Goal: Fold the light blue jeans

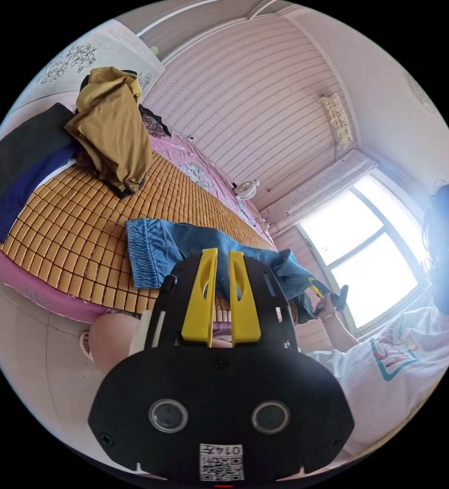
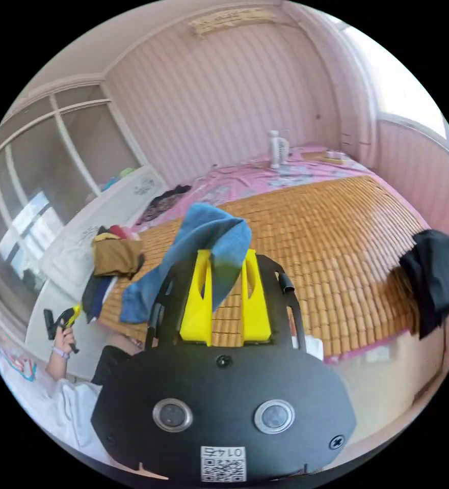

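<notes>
The light blue jeans (image 1: 183, 244) lie partly on a bamboo mat (image 1: 71, 224) on the bed, waistband end flat. Their other end rises off the mat to my right gripper (image 1: 318, 293). In the right gripper view the jeans (image 2: 209, 229) drape up and over between the yellow jaws of the right gripper (image 2: 225, 252), which is shut on the fabric. My left gripper (image 1: 223, 252) hovers off the bed's edge, short of the jeans, jaws close together with nothing between them. A hand holds the left gripper (image 2: 63, 316) well away from the cloth.
A mustard garment (image 1: 112, 132) tops a clothes pile at the mat's far end, with dark clothes (image 1: 20, 158) beside it. A black garment (image 2: 436, 280) hangs over the mat's other corner. A small fan (image 2: 278, 147) stands on the pink sheet. A person in a white shirt (image 1: 387, 367) stands by the window (image 1: 367, 249).
</notes>
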Motion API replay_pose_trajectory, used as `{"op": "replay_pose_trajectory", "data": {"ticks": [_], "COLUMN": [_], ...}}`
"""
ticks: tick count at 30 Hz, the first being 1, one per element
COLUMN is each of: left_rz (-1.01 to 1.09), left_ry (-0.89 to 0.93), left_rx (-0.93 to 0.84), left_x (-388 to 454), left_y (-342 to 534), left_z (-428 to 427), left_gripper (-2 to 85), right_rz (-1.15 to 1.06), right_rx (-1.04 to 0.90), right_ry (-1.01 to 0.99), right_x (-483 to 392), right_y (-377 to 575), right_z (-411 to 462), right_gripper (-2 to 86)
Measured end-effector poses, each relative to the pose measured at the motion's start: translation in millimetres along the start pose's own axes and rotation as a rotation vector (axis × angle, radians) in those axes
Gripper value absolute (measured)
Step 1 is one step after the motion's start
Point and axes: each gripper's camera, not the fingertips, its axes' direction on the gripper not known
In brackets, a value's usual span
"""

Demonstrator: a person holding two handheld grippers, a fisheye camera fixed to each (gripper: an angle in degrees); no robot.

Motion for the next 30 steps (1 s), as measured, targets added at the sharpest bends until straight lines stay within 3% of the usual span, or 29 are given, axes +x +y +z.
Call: {"op": "replay_pose_trajectory", "data": {"ticks": [5, 11, 16, 21, 26, 30], "left_rz": [0.01, 0.019, 0.127, 0.377, 0.164, -0.009], "left_ry": [-0.147, -0.332, -0.685, -0.948, -1.03, -0.972], "left_rx": [-0.078, -0.246, -0.513, -0.576, -0.561, -0.498], "left_x": [12.6, 24.5, 37.3, 61.0, 22.6, -1.6], "left_y": [-29.4, -71.6, -79.7, -85.8, -114.1, -131.9], "left_z": [53.8, 148.1, 255.5, 284.7, 254.4, 225.8], "left_gripper": [6.9, 7.6, 0.3, -0.9, -1.0, -1.0], "right_rz": [0.144, 0.064, 0.003, 0.027, -0.077, -0.187], "right_rx": [-0.102, -0.331, -0.407, -0.573, -0.484, -0.409], "right_ry": [0.127, 0.17, 0.22, 0.261, 0.255, 0.155], "right_x": [63.5, 64.3, 64.0, 79.4, 63.5, 30.4], "right_y": [25.0, 23.4, -0.3, -6.7, -10.8, -11.7], "right_z": [7.3, 81.2, 129.1, 175.1, 157.3, 148.8], "right_gripper": [12.7, 13.1, 12.8, 11.1, 9.8, 11.4]}}
